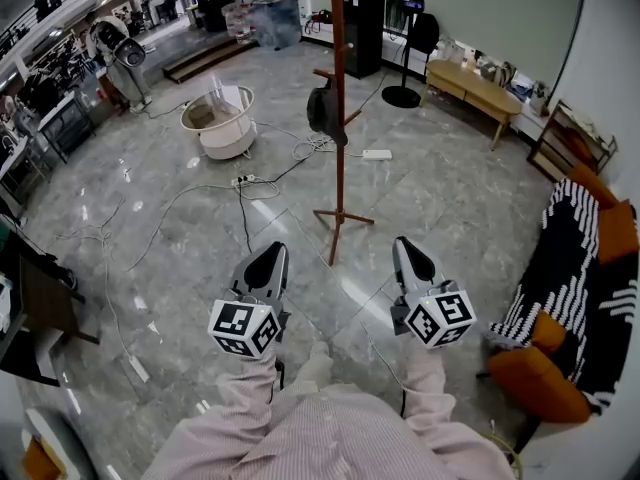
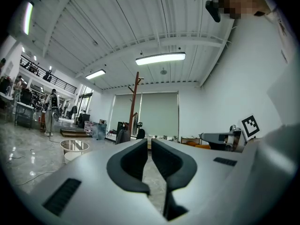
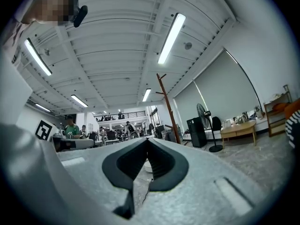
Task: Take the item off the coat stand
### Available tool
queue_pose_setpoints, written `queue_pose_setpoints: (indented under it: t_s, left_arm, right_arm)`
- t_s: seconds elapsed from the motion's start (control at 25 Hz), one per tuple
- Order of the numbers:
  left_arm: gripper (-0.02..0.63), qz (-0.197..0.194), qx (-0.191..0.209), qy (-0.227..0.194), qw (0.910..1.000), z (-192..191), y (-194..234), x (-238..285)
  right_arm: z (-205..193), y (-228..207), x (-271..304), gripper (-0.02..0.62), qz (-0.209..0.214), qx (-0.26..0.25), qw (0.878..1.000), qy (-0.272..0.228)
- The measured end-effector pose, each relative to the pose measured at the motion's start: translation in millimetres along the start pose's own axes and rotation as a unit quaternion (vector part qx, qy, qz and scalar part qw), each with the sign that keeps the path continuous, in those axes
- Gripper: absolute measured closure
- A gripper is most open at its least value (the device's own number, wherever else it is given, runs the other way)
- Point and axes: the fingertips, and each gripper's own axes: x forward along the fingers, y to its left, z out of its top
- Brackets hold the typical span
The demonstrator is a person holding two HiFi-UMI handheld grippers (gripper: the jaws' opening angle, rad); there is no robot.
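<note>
**Grey marble, one wooden stand, nothing in the jaws yet**

Grey polished floor (image 1: 180, 238) filled most of your head view, with loose cables across it. A round white table (image 1: 218, 120) sat at about 11 o'clock and a striped sofa (image 1: 560, 258) at 3 o'clock.

Dead ahead at 12 o'clock stood the coat stand (image 1: 339, 168), a slim reddish-brown pole on spread feet, well apart from both of your tools. The dark item (image 1: 322, 110) hung from a short peg on the pole's 9 o'clock side, partway up. It was too small in view to say whether it was a hat or a bag.

Judging by its slumped, rounded outline, it was probably soft and light. It would likely fold under a pinch rather than slip. The thin stand looked easy to rock, so a sideways pull could tip it. The best hold seemed to be near the top, beside the peg, which would allow lifting it up and off rather than dragging it outward.

Your left gripper (image 1: 272, 255) pointed roughly level towards the stand, its jaws clenched together on nothing. Your right gripper (image 1: 405, 248) matched it at 1 o'clock, tips pressed together and likewise empty. Both would have needed to release before any grasp.
</note>
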Motion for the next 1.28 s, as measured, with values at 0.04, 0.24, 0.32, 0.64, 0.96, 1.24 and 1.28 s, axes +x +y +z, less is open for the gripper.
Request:
queue_pose_setpoints:
  t_s: [0.04, 0.24, 0.32, 0.64, 0.96, 1.24, 1.28]
  left_arm:
    - [0.596, 0.000, -0.001, 0.000, 1.0000, 1, 1, 3]
    - [0.543, -0.006, -0.010, 0.001, 0.9999, -1, 8, 23]
    - [0.533, -0.008, -0.012, 0.003, 0.9999, -4, 13, 34]
    - [0.515, -0.011, -0.023, 0.010, 0.9996, -14, 54, 87]
    - [0.504, -0.022, -0.031, 0.022, 0.9990, -13, 100, 156]
    - [0.482, -0.039, -0.037, 0.025, 0.9982, -12, 135, 212]
    - [0.476, -0.041, -0.038, 0.025, 0.9981, -12, 140, 218]
  right_arm:
    - [0, -2, 2, 0.591, -0.001, 0.001, 1.000, 0.001]
    - [-3, -14, 17, 0.591, -0.003, 0.004, 1.000, 0.004]
    - [-6, -20, 26, 0.591, -0.004, 0.006, 1.000, 0.005]
    - [-22, -44, 85, 0.591, -0.008, 0.015, 1.000, 0.018]
    - [-27, -76, 154, 0.591, -0.019, 0.021, 0.999, 0.025]
    - [-26, -102, 207, 0.591, -0.035, 0.020, 0.999, 0.021]
    - [-26, -105, 213, 0.591, -0.037, 0.019, 0.999, 0.020]
